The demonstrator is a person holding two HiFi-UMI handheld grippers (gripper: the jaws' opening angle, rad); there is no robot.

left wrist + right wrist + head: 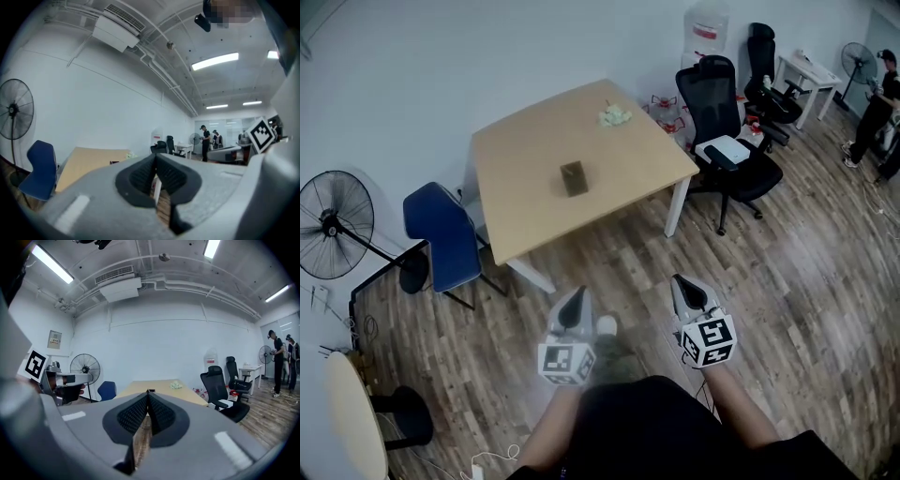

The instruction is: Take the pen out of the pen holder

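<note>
A small dark pen holder (pixel 574 177) stands near the middle of the light wooden table (pixel 525 202), a good way ahead of me. No pen can be made out at this distance. Both grippers hang over the wood floor, well short of the table. My left gripper (pixel 575 302) (pixel 156 158) has its jaws pressed together with nothing between them. My right gripper (pixel 685 289) (pixel 148 393) is likewise shut and empty. In the left gripper view the holder (pixel 114 162) is a tiny dark shape on the tabletop.
A blue chair (pixel 441 234) stands at the table's left and a black office chair (pixel 727 141) at its right. A crumpled pale wad (pixel 615 115) lies on the far side of the table. A floor fan (pixel 333 225) is at left; people (pixel 874 108) stand far right.
</note>
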